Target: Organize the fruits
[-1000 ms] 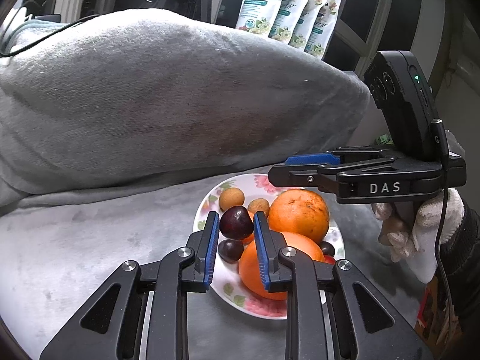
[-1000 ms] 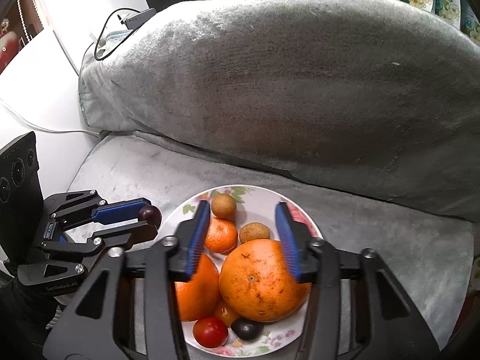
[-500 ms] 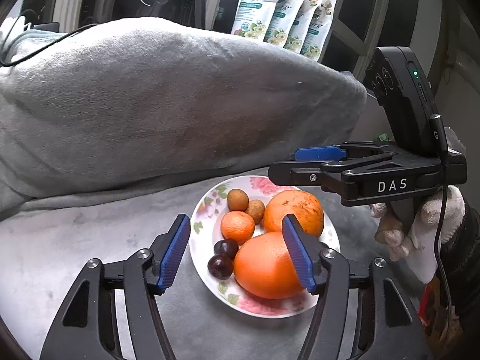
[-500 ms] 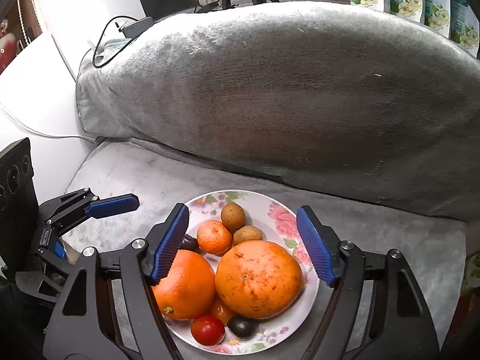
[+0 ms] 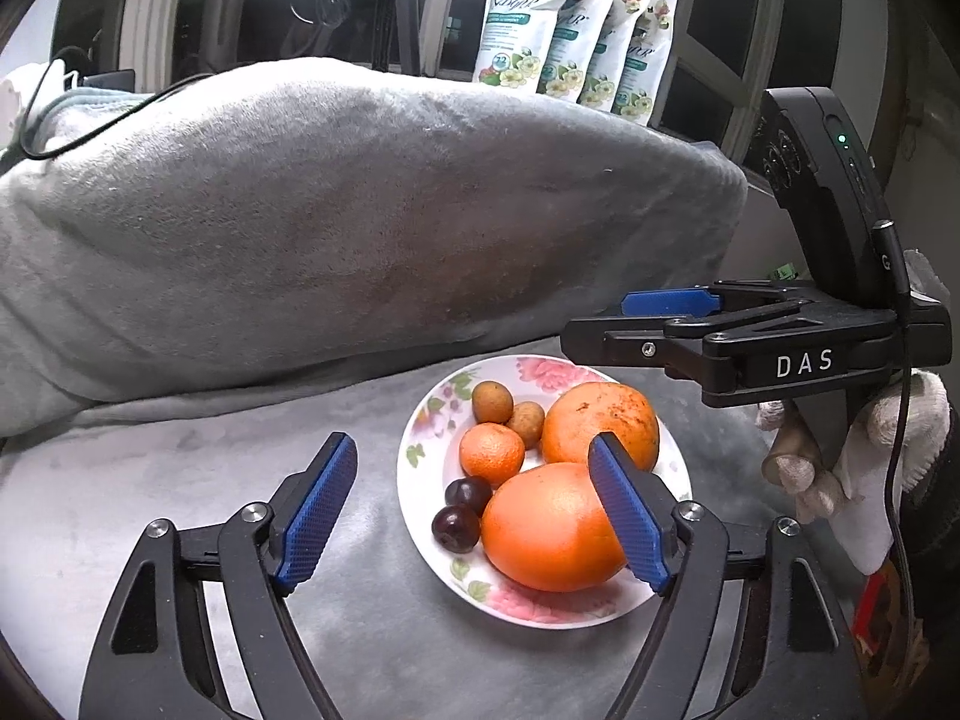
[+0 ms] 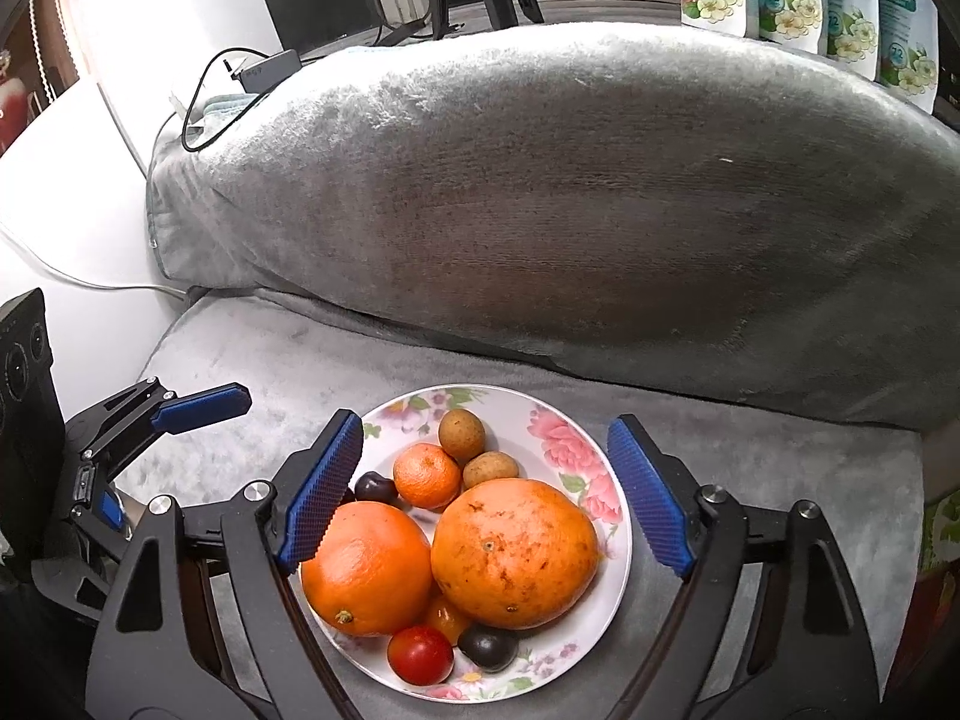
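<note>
Left-wrist view, left to right: the left claw (image 5: 474, 510) stands wide, its jaws having just been opening, and it grips nothing. Its left pad hangs over the grey blanket (image 5: 180, 480), and its right pad overlaps the near large orange (image 5: 546, 528). Between the pads lies the left half of the floral plate (image 5: 420, 450), at lower centre of the frame. On it, two dark plums (image 5: 459, 525) sit at the left rim, a mandarin (image 5: 491, 455) behind them, two small brown fruits (image 5: 501, 408) at the far side, and a speckled second orange (image 5: 600, 423) to the right. Both oranges are near-round, so no long axis can be told. At right, a gloved hand (image 5: 864, 456) holds the right claw (image 5: 636, 327) side-on above the plate's far right rim.

Right-wrist view, left to right: the left claw (image 6: 204, 405) shows at the left edge, over the blanket (image 6: 270, 360). The right claw (image 6: 486, 504) is also wide, having just been opening, with no pad pressing on any fruit. Both oranges (image 6: 516, 552) and most of the plate (image 6: 570, 450) lie between its jaws. Only this view shows the red tomato (image 6: 420, 654) and a dark fruit (image 6: 487, 648) at the plate's near rim. It shows only one plum (image 6: 375, 487). A small orange fruit (image 6: 447, 618) is wedged under the oranges.
</note>
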The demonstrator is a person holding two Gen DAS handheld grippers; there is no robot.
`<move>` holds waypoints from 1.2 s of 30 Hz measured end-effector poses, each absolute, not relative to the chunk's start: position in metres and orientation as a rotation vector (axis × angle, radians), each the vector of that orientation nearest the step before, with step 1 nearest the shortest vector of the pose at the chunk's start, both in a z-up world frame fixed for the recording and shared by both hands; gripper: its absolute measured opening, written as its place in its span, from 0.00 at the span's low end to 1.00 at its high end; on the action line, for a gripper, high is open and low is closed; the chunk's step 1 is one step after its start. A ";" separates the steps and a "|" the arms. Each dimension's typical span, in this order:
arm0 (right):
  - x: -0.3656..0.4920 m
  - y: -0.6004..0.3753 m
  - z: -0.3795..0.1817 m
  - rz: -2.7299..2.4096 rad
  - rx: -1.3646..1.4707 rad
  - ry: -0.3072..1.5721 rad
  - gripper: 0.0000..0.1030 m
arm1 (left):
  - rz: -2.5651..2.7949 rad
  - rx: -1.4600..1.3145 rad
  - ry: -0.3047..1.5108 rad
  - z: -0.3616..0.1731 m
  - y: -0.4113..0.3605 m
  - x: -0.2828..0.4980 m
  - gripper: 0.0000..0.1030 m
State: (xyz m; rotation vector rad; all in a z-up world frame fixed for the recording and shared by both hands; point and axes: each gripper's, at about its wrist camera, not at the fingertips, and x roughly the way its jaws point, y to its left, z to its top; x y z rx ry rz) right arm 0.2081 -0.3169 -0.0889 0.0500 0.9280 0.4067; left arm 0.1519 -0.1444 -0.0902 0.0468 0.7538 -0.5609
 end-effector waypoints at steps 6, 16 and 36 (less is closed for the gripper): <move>0.201 -0.319 -0.085 0.394 0.054 0.915 0.84 | -0.554 0.043 0.748 -0.088 -0.142 0.148 0.78; 0.182 -0.322 -0.078 0.378 0.063 0.879 0.84 | -0.543 0.053 0.727 -0.079 -0.140 0.140 0.78; 0.132 -0.326 -0.039 0.255 0.027 0.697 0.84 | -0.499 0.048 0.646 -0.055 -0.124 0.114 0.78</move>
